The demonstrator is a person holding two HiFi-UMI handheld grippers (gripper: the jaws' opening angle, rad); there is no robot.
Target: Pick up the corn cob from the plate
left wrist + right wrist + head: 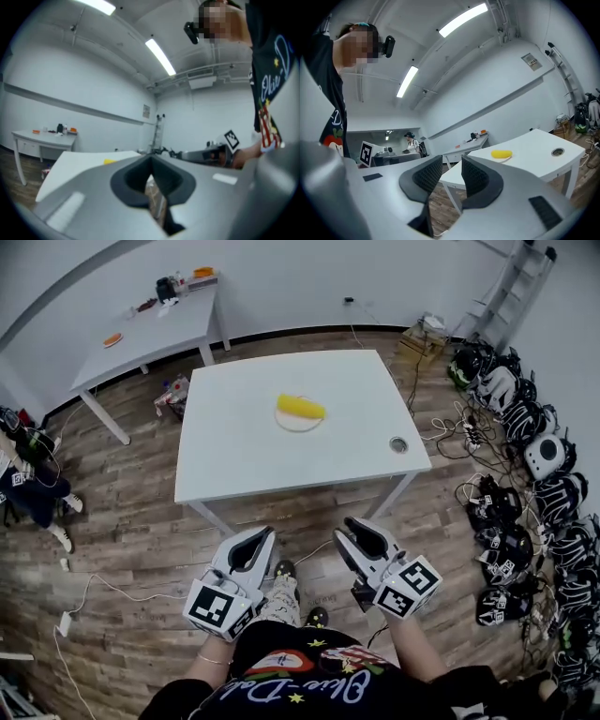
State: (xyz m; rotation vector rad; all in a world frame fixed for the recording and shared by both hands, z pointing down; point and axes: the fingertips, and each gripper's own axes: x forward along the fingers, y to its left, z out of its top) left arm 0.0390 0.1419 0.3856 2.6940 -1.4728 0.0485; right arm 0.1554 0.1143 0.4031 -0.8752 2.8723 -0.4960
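Observation:
A yellow corn cob [300, 408] lies on a white plate [292, 426] near the middle of the white table [244, 460]. Both grippers hang in front of the table's near edge, well short of the plate, above the wood floor. My left gripper [262, 538] points toward the table with its jaw tips together and nothing in them. My right gripper [354, 529] has a clear gap between its ribbed pads and nothing between them. In the right gripper view the corn cob [501, 153] shows far beyond the right gripper [451, 168]. The left gripper view shows only a sliver of the corn cob [109, 161] past the left gripper [151, 163].
A small round metal object [398, 443] sits near the table's right corner. A second white table [155, 329] with small items stands at the back left. Several helmets [525, 474] and cables cover the floor on the right. A person [28, 486] sits at the far left.

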